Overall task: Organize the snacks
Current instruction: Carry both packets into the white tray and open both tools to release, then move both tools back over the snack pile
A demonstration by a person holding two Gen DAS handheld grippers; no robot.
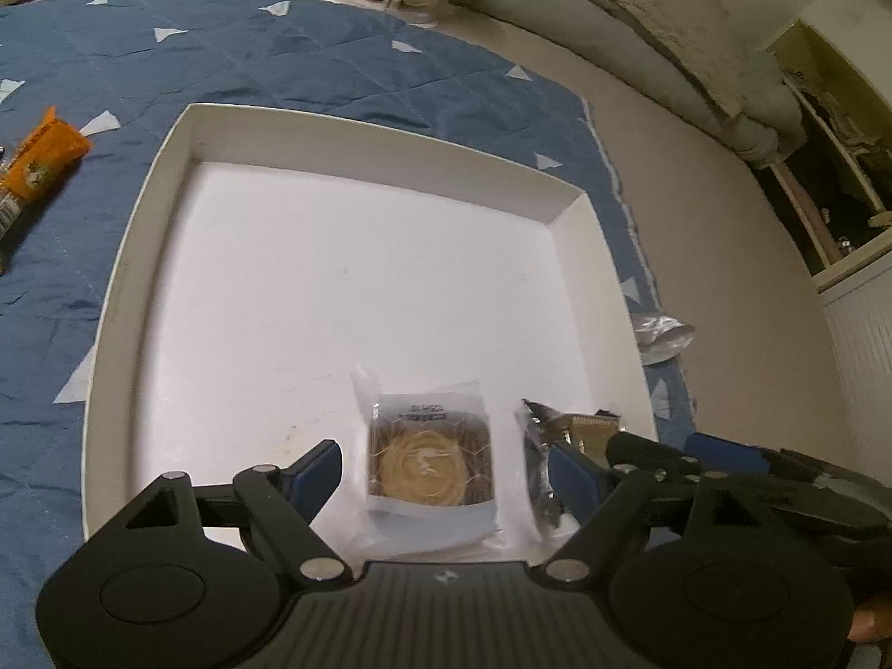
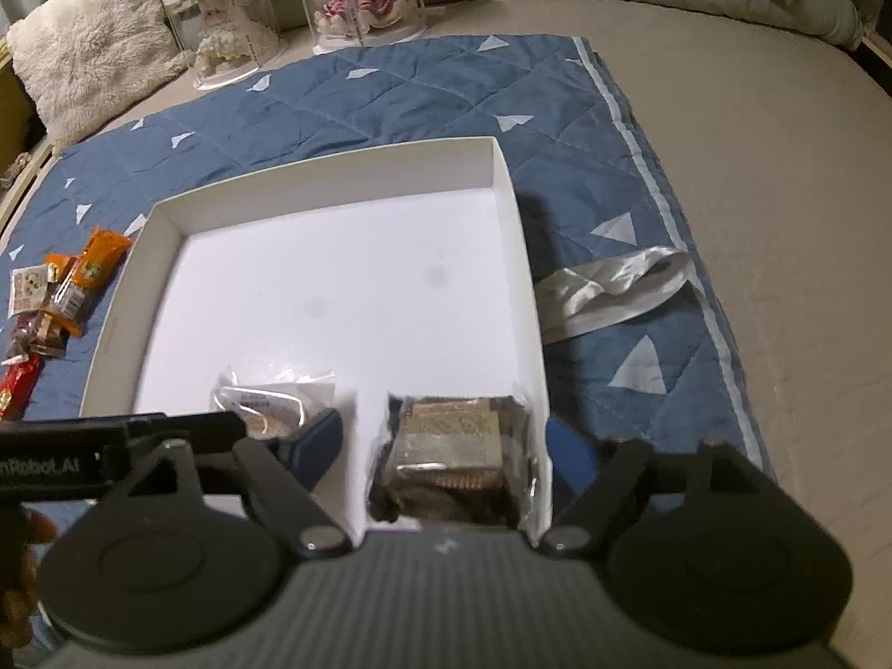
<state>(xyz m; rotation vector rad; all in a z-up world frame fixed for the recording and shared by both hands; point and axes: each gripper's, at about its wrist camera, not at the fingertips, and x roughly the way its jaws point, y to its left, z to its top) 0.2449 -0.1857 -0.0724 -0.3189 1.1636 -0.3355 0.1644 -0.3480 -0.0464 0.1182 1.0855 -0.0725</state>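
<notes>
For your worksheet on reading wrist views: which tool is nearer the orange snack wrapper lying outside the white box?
Left. The left tool works the box corner closer to the orange snack wrapper; the right tool sits farther over, beyond it.

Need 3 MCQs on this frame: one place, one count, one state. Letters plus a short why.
1. Where does the clear-wrapped round pastry lie?
A. near edge of the white box
B. on the blue quilt
C. on the fluffy pillow

2. How many wrapped snacks are inside the box?
A. none
B. two
C. five

3. How do the jaws of the left gripper stand?
A. clamped on the orange packet
C. shut on nothing
B. open, either side of the pastry

Key: 1 A, the pastry rests on the box floor just ahead of the gripper. 2 B, the pastry and the dark-wrapped snack sit side by side. 3 B, gaps show between both pads and the wrapper.
</notes>
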